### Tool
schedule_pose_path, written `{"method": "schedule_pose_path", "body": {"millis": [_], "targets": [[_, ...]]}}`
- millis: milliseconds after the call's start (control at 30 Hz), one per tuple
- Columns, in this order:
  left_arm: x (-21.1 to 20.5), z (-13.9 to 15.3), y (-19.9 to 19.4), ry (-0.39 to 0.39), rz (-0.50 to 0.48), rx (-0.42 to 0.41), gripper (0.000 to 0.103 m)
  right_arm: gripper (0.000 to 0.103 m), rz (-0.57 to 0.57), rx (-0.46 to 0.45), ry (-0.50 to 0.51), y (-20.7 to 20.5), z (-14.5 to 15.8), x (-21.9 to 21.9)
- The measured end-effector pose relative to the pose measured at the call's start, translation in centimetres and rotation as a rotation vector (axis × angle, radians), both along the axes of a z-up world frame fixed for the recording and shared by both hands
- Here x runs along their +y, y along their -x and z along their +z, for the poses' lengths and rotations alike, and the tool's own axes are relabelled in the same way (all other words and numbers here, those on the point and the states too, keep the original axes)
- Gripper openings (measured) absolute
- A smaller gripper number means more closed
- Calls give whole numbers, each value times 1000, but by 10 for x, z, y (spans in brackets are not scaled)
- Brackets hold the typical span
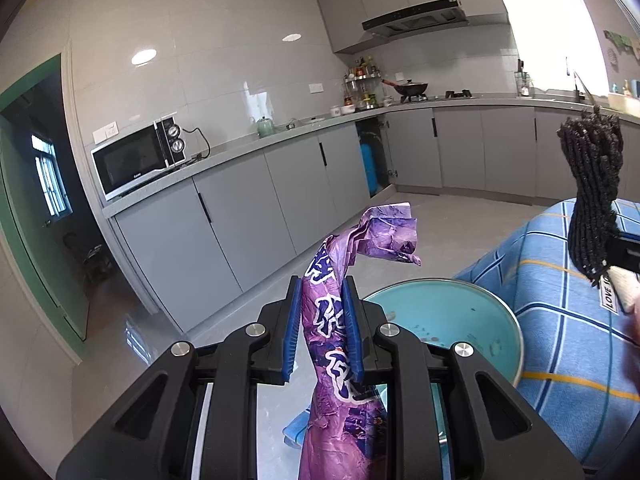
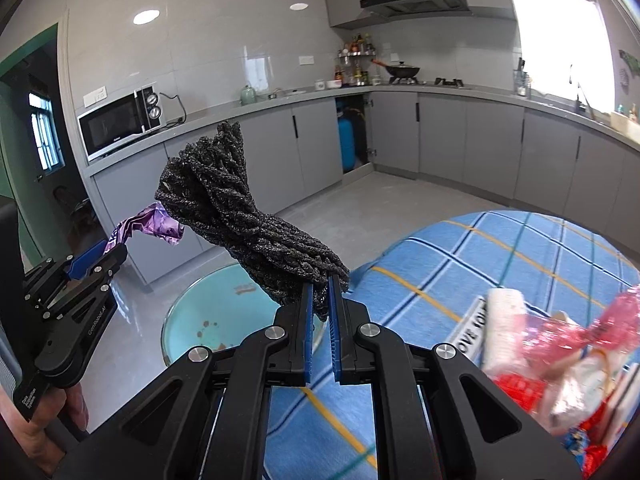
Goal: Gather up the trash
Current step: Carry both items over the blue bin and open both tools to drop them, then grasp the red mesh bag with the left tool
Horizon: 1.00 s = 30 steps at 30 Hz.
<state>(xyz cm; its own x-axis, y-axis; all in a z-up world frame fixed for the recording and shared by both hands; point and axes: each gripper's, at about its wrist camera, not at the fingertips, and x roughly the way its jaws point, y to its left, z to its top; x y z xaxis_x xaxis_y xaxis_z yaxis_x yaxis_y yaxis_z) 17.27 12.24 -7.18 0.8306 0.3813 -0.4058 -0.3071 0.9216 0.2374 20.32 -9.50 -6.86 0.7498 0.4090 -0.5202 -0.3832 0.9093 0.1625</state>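
My left gripper [image 1: 322,300] is shut on a crumpled purple wrapper [image 1: 340,344], held upright above a light blue basin [image 1: 472,320]. The wrapper's top end also shows in the right wrist view [image 2: 156,226], with the left gripper [image 2: 98,258] below it. My right gripper [image 2: 320,294] is shut on a black bundle of twisted cord [image 2: 244,220], held in the air over the basin [image 2: 192,316]. The bundle shows at the right in the left wrist view [image 1: 592,196].
A table with a blue checked cloth [image 2: 460,264] lies at the right. Red and white wrappers [image 2: 568,364] and a white roll [image 2: 504,320] lie on it. Grey kitchen cabinets [image 1: 248,208], a microwave [image 1: 136,160] and a green door frame [image 1: 24,184] stand behind.
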Motion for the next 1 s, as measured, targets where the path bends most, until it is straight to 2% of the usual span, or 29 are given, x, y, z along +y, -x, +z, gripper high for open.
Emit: {"method": "schedule_pose_path", "body": {"millis": [300, 500, 533, 567, 600, 867, 1000], "targets": [[11, -11, -13, 19, 7, 30, 23, 9, 60, 43, 9, -24, -12, 31], [11, -21, -21, 40, -30, 60, 26, 11, 104, 92, 32, -40, -29, 50], [11, -22, -21, 38, -30, 62, 42, 18, 111, 98, 35, -42, -32, 53], [10, -23, -21, 33, -25, 57, 64, 25, 102, 97, 38, -44, -33, 53], [10, -23, -20, 23, -18, 43, 68, 38, 98, 100, 32, -45, -34, 52], [12, -23, -19, 20, 4, 49, 69, 43, 54, 112, 5, -38, -33, 32], [2, -24, -14, 19, -17, 60, 71, 47, 38, 101, -10, -25, -27, 20]]}}
